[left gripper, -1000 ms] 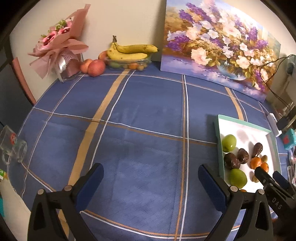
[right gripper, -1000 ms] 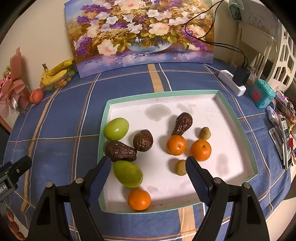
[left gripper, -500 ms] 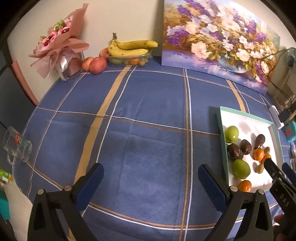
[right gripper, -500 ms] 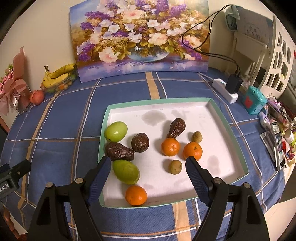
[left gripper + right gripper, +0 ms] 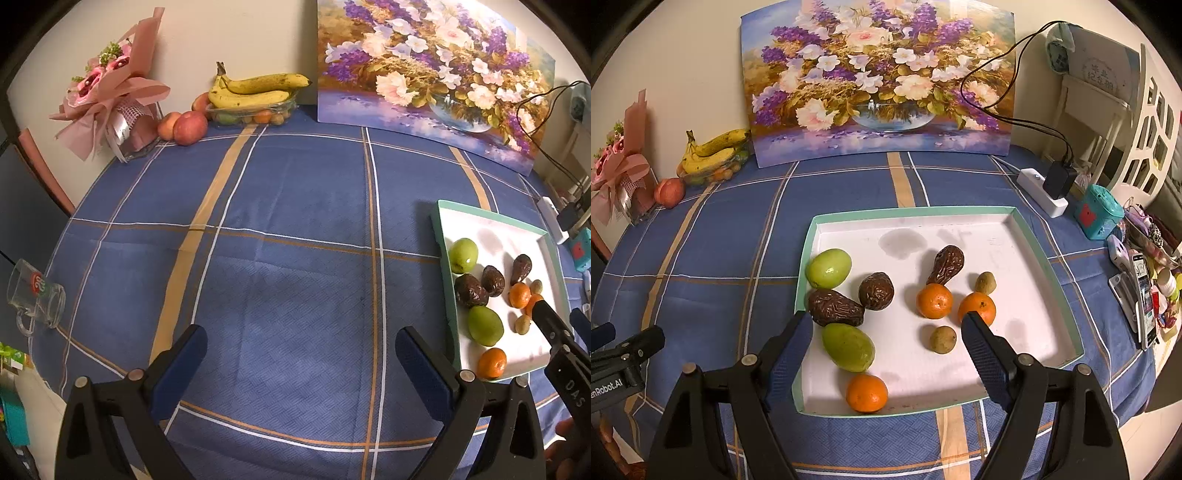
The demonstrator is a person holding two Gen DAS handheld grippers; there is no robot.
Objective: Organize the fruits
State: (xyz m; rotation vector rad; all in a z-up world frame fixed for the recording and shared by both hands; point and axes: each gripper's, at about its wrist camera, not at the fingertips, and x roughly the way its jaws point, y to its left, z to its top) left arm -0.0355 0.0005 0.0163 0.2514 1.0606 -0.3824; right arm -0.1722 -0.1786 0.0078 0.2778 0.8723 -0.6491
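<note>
Listing from the tray [image 5: 1049,266] as landmark: far left of it, mug [image 5: 35,297] on its side; back left, bouquet [image 5: 110,107], apples [image 5: 190,127], bananas [image 5: 255,90]. Left gripper [image 5: 301,356] wide open, empty, over cloth left of tray. In tray: green fruits [image 5: 829,267], dates [image 5: 875,290], tangerines [image 5: 934,301]. Right gripper [image 5: 888,332] wide open, empty, over the tray's near half.

Left tongs [image 5: 301,352] gape over blue tablecloth [image 5: 295,221].

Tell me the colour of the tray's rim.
Pale mint green, around a white inside; the tray shows best in the right wrist view.
</note>
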